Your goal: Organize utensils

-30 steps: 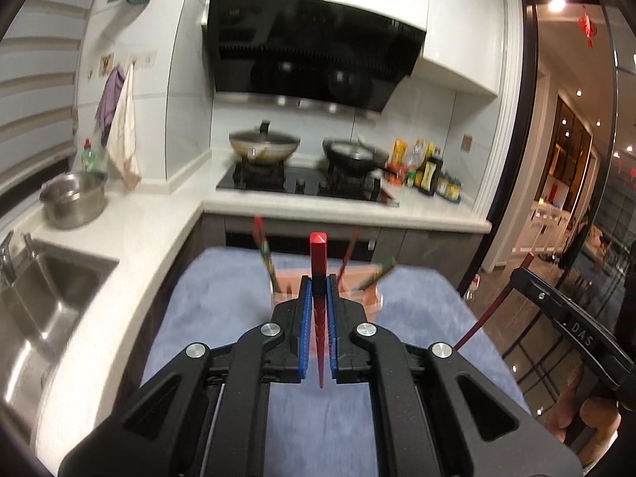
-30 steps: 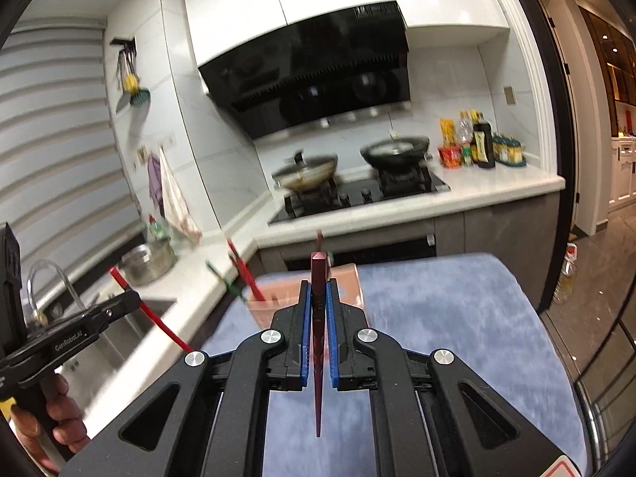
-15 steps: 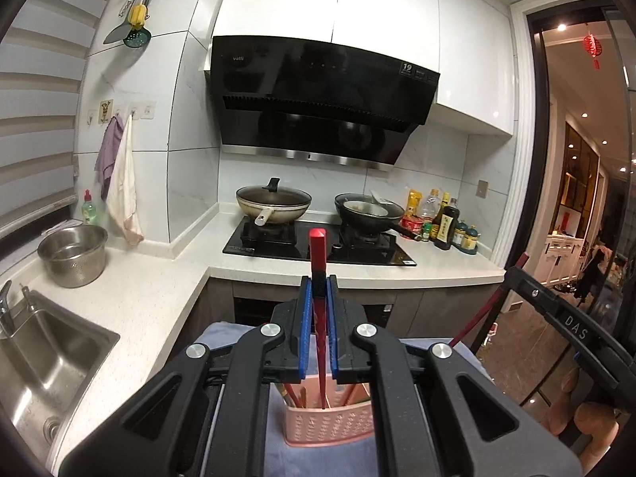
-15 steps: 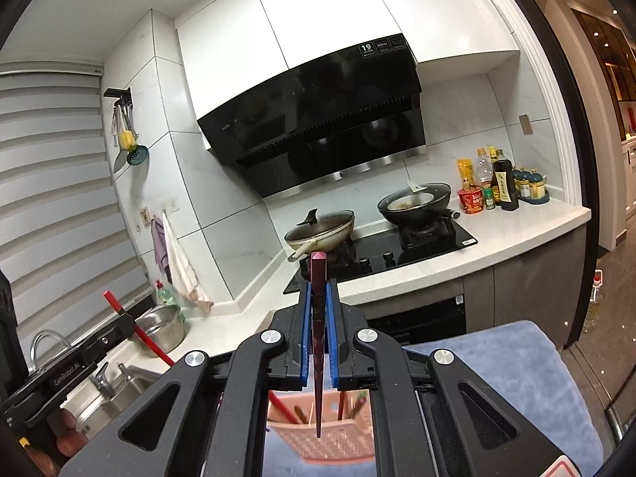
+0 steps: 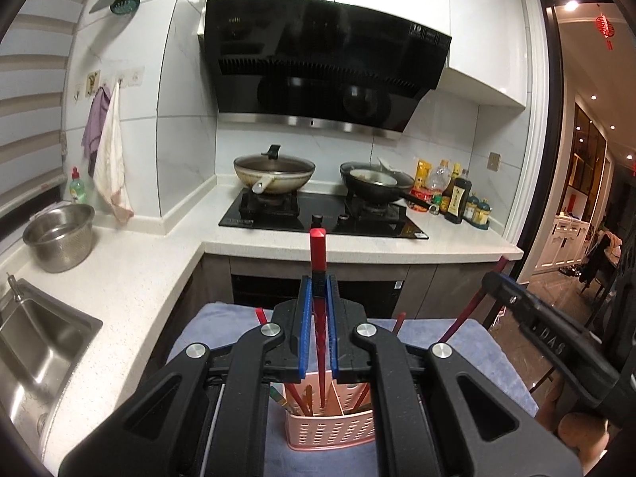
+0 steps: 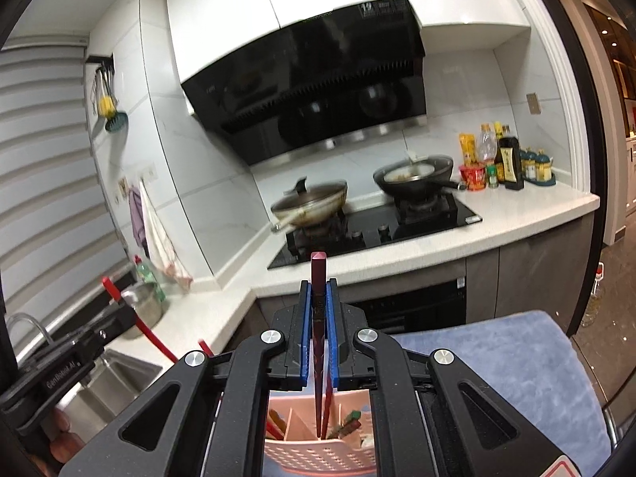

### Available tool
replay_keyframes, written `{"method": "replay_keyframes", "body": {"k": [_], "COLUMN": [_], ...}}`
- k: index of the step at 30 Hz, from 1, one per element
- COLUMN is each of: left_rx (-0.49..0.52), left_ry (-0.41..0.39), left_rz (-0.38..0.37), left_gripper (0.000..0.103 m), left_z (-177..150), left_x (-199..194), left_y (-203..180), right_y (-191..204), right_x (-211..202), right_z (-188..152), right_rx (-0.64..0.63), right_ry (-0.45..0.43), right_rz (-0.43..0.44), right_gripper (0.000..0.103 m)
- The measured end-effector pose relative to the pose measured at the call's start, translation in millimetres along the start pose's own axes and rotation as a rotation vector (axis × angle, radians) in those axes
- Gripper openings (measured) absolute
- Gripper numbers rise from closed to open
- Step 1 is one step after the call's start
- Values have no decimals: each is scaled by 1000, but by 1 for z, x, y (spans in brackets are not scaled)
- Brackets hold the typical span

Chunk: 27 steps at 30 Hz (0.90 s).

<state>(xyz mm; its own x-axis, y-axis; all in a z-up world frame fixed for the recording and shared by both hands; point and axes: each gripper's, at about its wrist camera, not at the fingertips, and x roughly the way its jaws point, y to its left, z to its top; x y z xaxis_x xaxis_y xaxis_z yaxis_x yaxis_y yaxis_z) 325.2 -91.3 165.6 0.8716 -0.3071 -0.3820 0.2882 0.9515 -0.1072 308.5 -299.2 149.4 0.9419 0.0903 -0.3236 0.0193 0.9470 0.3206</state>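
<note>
Kitchen, blue mat (image 5: 469,342) – both grippers (image 5: 318,332) (image 6: 318,336) clamping chopsticks (image 5: 318,262) (image 6: 318,278) above pink caddy (image 5: 330,425), several chopsticks already in – 2 left, prob.

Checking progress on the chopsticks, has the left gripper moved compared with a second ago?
Yes. The left gripper has tilted up and closed in: the stove now sits above its fingertips, and the pink holder lies below them.

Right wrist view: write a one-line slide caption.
Right gripper holds a dark red chopstick upright, tip lowered into the pink basket on the blue cloth.
</note>
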Motion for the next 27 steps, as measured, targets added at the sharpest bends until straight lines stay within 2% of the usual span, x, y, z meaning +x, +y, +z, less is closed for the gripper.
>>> {"method": "replay_keyframes", "body": {"k": [14, 16, 18, 21, 27], "left_rx": [-22, -30, -40, -41, -32], "left_ry": [49, 46, 38, 33, 26], "left_rz": [26, 37, 48, 52, 60], "left_gripper": [9, 26, 34, 38, 44], "left_z": [-16, -18, -18, -18, -19], "left_x": [25, 24, 22, 19, 8], "left_y": [8, 9, 11, 12, 10], "right_y": [0, 1, 0, 1, 6], "right_x": [30, 28, 26, 21, 13], "right_z": [-25, -26, -26, -25, -26], "right_rx": [-20, -25, -25, -27, -38], "right_ry": [94, 87, 83, 76, 77], "right_rz": [-11, -20, -21, -22, -17], "right_gripper": [7, 14, 18, 25, 26]}}
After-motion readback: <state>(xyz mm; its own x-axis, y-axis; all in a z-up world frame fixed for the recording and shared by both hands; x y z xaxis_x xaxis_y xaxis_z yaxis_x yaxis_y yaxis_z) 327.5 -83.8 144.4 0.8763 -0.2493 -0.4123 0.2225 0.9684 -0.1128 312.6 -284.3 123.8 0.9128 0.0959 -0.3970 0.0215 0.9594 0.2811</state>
